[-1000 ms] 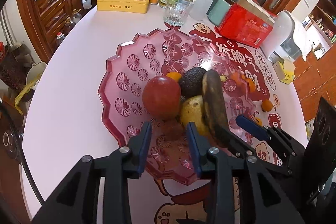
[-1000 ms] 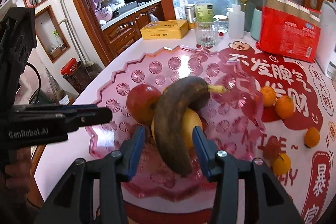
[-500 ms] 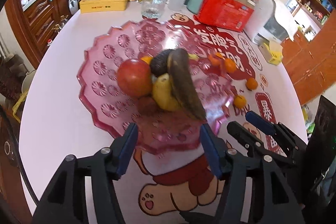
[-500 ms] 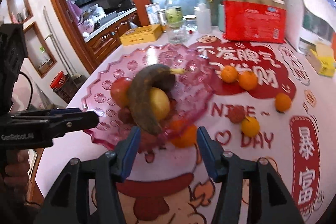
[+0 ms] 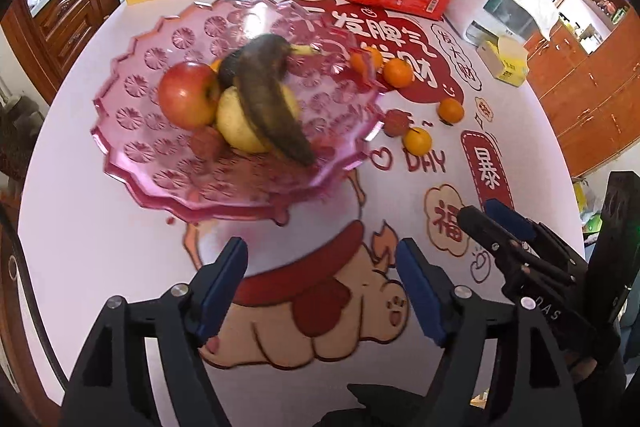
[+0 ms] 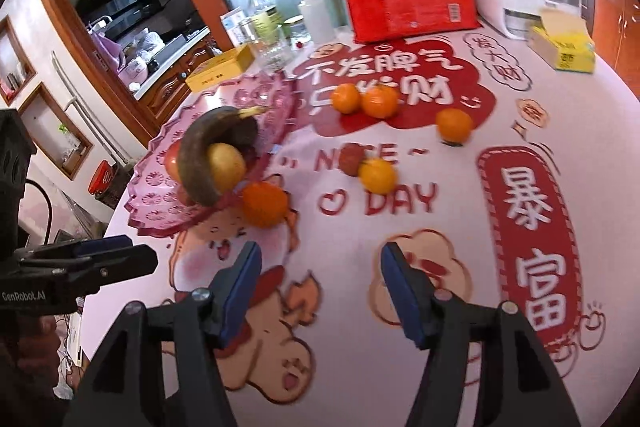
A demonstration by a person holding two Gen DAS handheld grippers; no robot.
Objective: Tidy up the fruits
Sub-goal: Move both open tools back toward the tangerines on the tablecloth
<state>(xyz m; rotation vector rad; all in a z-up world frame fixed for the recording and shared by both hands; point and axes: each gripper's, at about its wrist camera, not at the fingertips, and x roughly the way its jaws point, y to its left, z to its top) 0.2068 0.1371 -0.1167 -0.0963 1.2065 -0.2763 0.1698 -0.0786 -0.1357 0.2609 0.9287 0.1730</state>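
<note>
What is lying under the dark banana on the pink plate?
The banana lies across a yellow fruit, with a red apple beside it on the pink plate. A dark fruit sits under its upper end. Anything beneath the pile is covered.

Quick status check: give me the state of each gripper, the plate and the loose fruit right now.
Left gripper: open, empty, above the table.
Right gripper: open, empty.
Pink plate: on the table, loaded.
Banana: dark brown, lying over the yellow fruit.
Apple: on the plate.
Oranges: off the plate, loose on the table.
</note>
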